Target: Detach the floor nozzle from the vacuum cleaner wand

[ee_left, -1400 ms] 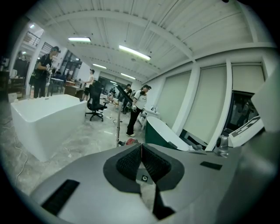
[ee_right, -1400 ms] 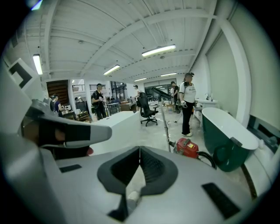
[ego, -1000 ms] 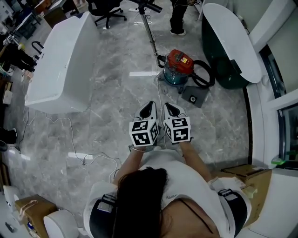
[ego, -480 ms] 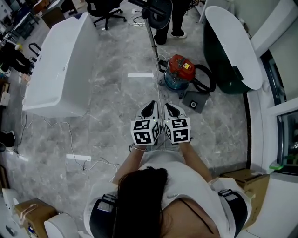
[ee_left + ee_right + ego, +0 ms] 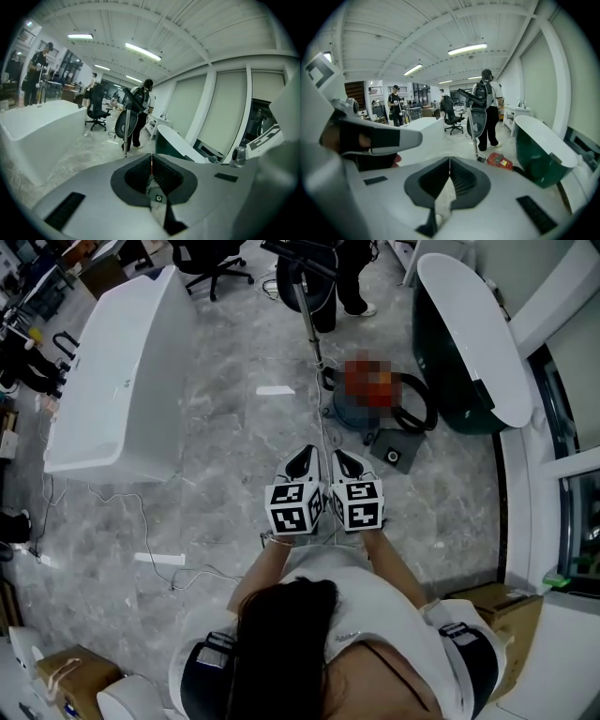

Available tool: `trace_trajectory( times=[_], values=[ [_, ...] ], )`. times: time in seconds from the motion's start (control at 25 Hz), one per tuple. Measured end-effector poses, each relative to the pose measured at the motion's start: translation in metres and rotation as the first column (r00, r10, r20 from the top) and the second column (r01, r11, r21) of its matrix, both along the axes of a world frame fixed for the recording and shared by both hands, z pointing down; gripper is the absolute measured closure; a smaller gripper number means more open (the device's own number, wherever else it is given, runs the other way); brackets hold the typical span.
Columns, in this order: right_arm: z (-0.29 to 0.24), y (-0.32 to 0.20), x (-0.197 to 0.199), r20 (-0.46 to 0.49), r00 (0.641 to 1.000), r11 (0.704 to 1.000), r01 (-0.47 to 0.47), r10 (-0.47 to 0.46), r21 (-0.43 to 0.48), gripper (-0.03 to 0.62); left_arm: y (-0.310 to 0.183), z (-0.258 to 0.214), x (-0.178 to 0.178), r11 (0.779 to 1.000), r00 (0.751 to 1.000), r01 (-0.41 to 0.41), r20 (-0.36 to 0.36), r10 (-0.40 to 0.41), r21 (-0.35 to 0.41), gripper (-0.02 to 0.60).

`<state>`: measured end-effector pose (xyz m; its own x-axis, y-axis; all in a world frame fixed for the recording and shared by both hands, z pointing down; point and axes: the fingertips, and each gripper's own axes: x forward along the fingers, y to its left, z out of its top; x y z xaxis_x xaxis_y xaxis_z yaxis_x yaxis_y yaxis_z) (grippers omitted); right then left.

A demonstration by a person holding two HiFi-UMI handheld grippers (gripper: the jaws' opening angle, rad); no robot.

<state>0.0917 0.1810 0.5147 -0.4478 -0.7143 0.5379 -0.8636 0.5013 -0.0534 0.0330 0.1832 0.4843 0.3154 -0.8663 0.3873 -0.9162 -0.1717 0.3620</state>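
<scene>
The vacuum cleaner's canister sits on the marble floor ahead, under a mosaic patch in the head view; in the right gripper view it shows red. A black hose loops at its right. A thin metal wand rises from it toward a person standing behind. The dark square floor nozzle lies flat just in front of the canister. My left gripper and right gripper are held side by side, well short of the nozzle. Both are shut and hold nothing.
A long white bathtub stands at the left and a dark green tub with a white rim at the right. A white cable trails over the floor. A cardboard box is near right, an office chair far back.
Both grippers have moved forward together, so the canister and nozzle now lie a little nearer in the head view. The standing person at the top has come further into view.
</scene>
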Motion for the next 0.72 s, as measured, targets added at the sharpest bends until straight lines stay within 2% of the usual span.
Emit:
trace_trajectory(
  times=[0.2,0.36,0.72],
  values=[
    [0.006,-0.017,0.000,-0.049,0.998,0.999,-0.049,0.048,-0.011,0.579,-0.016,0.001,-0.008,1.000,1.000,-0.013,-0.005,0.013,-0.003,0.572],
    [0.000,-0.030,-0.005,-0.003,0.998,0.998,-0.068,0.068,-0.016,0.579,-0.027,-0.001,-0.014,1.000,1.000,-0.020,-0.009,0.020,0.001,0.572],
    [0.004,-0.058,-0.027,-0.010,0.996,0.996,-0.089,0.088,-0.016,0.579,-0.053,0.004,-0.036,0.999,0.999,-0.032,-0.030,0.032,-0.002,0.572]
  ],
)
